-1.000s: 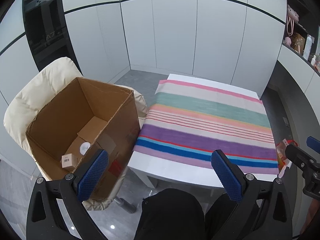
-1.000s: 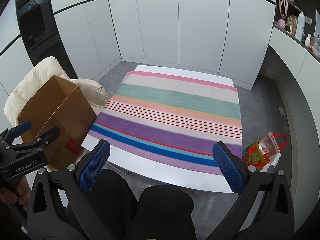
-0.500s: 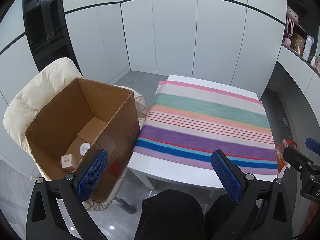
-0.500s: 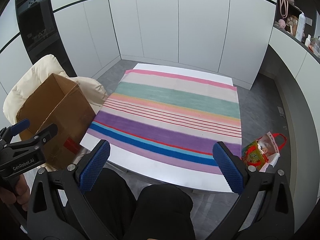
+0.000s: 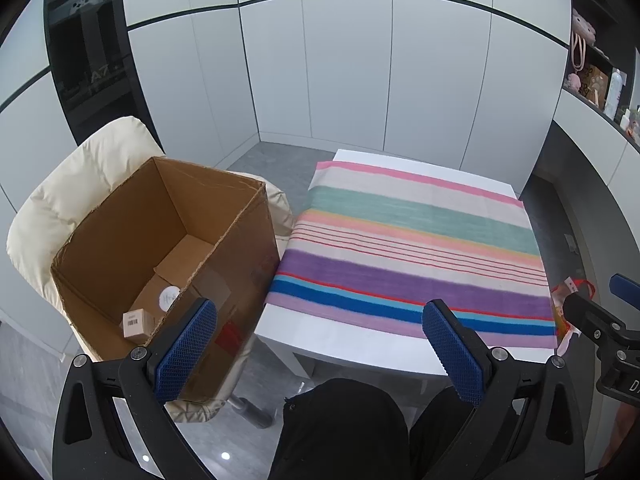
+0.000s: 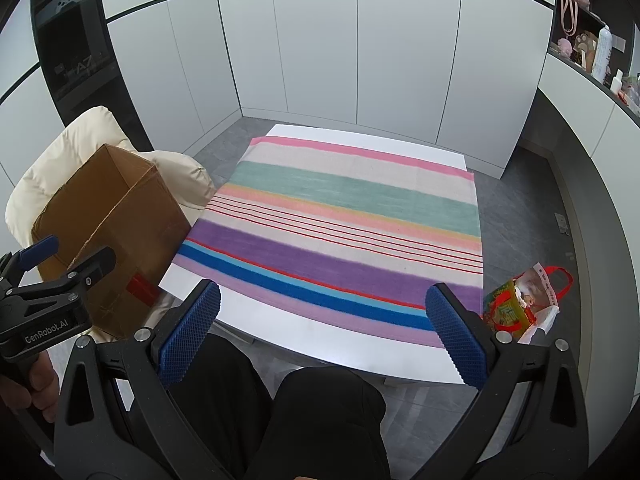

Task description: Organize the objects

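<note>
An open cardboard box (image 5: 168, 248) stands on a cream padded chair (image 5: 76, 184) left of the table; it also shows in the right wrist view (image 6: 116, 232). Inside lie a small barcoded carton (image 5: 136, 322) and a white round lid (image 5: 169, 297). My left gripper (image 5: 320, 344) is open and empty, held above the table's near edge, right of the box. My right gripper (image 6: 320, 336) is open and empty over the near edge. A striped cloth (image 6: 352, 224) covers the white table (image 6: 320, 356).
A red-handled bag of colourful packets (image 6: 520, 304) sits on the floor right of the table. White cabinet doors (image 6: 360, 48) close off the back. A shelf with bottles and toys (image 6: 592, 48) is at the upper right. The person's dark trousers (image 6: 312, 412) lie below the grippers.
Both grippers have drifted slightly; the views shift a little, with the table edging left in the right wrist view. Both stay open and empty.
</note>
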Demonstrator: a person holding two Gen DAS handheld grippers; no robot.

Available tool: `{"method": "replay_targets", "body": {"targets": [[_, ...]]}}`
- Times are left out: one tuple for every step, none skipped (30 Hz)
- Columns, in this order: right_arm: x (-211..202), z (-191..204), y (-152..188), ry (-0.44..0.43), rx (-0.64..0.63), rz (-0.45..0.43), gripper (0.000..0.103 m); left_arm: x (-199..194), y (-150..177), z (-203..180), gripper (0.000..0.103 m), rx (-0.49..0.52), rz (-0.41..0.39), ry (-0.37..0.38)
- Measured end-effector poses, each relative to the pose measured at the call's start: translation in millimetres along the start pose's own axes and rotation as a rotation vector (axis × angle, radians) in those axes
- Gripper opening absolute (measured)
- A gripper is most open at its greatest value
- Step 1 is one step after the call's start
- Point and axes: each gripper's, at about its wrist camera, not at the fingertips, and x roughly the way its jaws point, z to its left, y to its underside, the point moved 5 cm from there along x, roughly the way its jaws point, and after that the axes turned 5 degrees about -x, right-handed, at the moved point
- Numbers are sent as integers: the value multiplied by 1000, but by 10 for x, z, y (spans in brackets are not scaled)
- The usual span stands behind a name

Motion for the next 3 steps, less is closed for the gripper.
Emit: {"method": "replay_targets", "body": {"targets": [[1, -1, 13, 1, 0, 0, 103, -1, 1, 2, 103, 0, 0, 1], [2, -1, 13, 0, 0, 1, 103, 0, -1, 3, 103, 1, 1, 2], [4, -3, 17, 0, 0, 2, 103, -1, -3, 0, 103, 2, 1, 2]]}}
